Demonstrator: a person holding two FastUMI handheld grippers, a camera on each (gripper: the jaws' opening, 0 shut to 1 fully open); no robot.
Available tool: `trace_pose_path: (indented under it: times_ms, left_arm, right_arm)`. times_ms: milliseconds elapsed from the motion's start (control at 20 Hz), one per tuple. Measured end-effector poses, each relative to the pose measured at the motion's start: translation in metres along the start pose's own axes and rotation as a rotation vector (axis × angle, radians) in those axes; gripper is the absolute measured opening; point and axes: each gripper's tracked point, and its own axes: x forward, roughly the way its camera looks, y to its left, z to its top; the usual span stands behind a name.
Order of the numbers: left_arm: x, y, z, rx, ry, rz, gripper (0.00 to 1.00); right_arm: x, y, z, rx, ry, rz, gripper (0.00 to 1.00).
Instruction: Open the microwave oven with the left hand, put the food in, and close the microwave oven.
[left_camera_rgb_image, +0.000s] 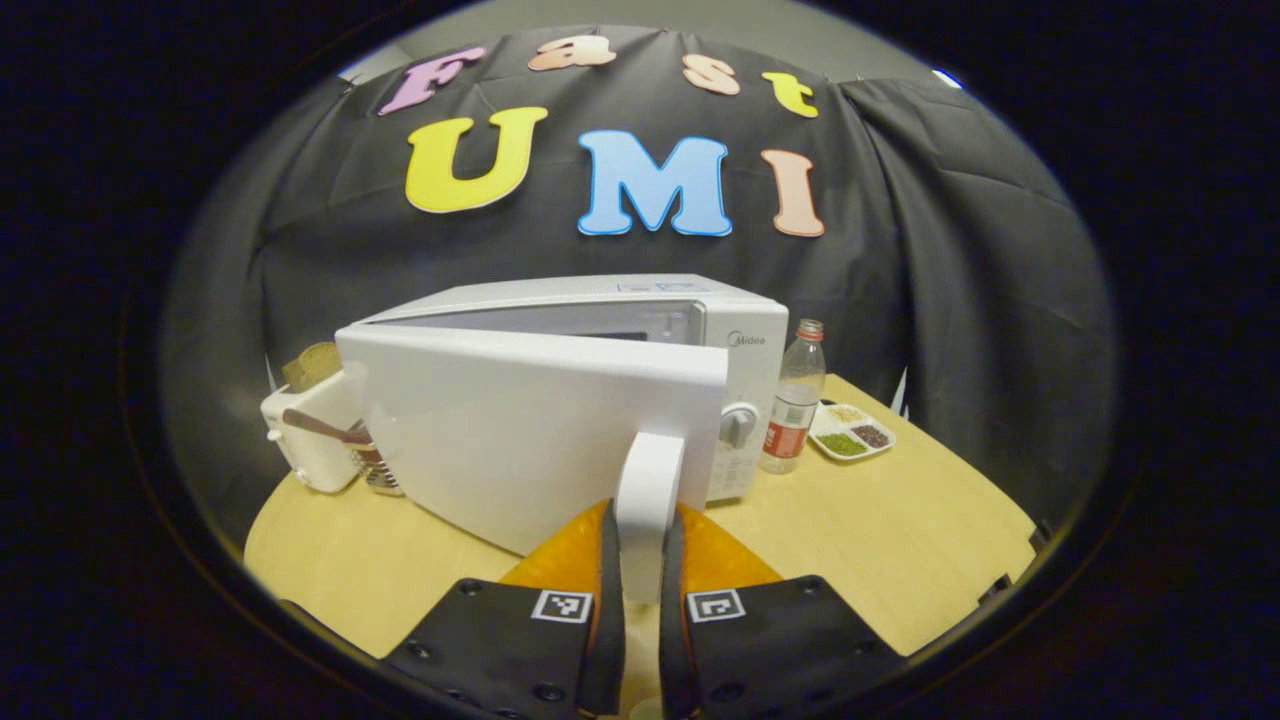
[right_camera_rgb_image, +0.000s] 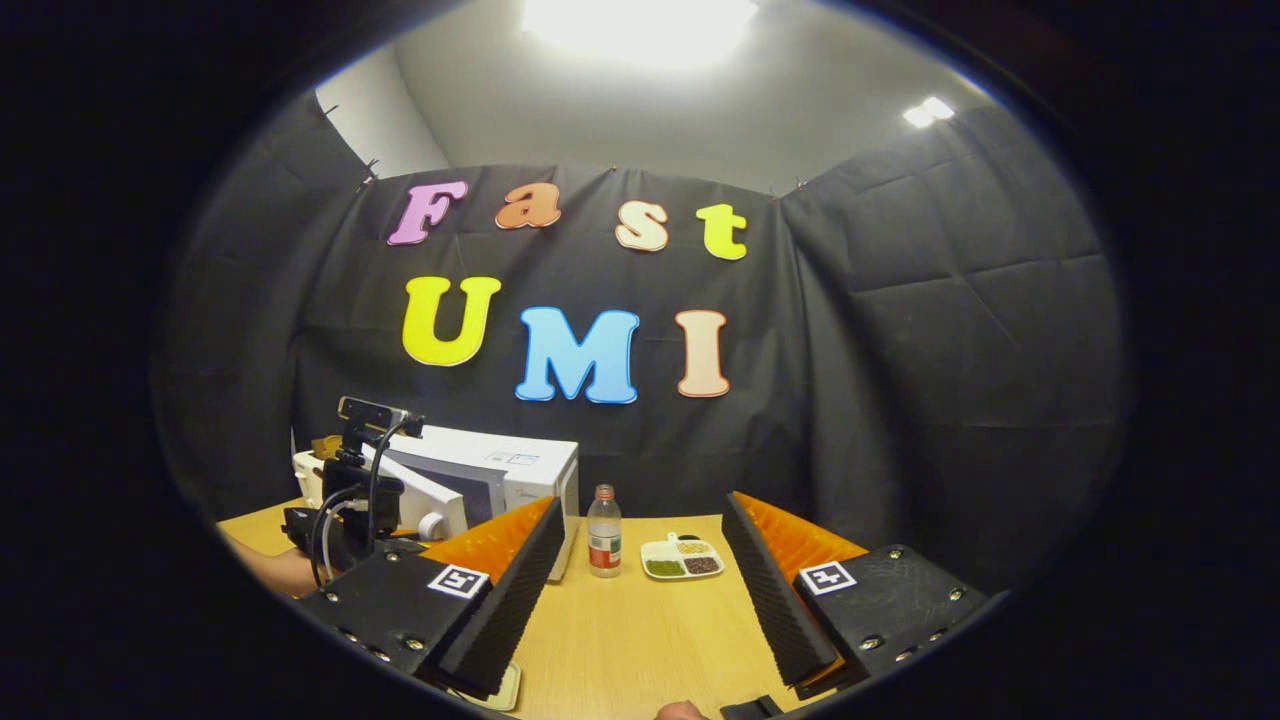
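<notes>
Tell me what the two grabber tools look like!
Each grabber has two wedge-shaped fingers fixed to black blocks with small screws. Every block carries a square black-and-white marker. See the left gripper and the right gripper. From the right gripper view, the left gripper is black, with looping cables and a small camera on top.

Glossy plastic microwave (left_camera_rgb_image: 520, 440) — matt wooden table (left_camera_rgb_image: 880, 540)

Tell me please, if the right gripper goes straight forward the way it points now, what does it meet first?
Probably the divided snack tray on the table, which lies between the open fingers of the right gripper. The bottle stands just left of that line; depth is uncertain.
</notes>
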Motion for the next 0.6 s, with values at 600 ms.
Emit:
trace_pose_path:
  times_ms: [600]
  left_arm:
    - [-0.082,0.063,-0.034,-0.044,0.005,0.062,0.24]
  right_arm:
    - [0.013,0.090,-0.001,0.004,0.002,0.208,0.97]
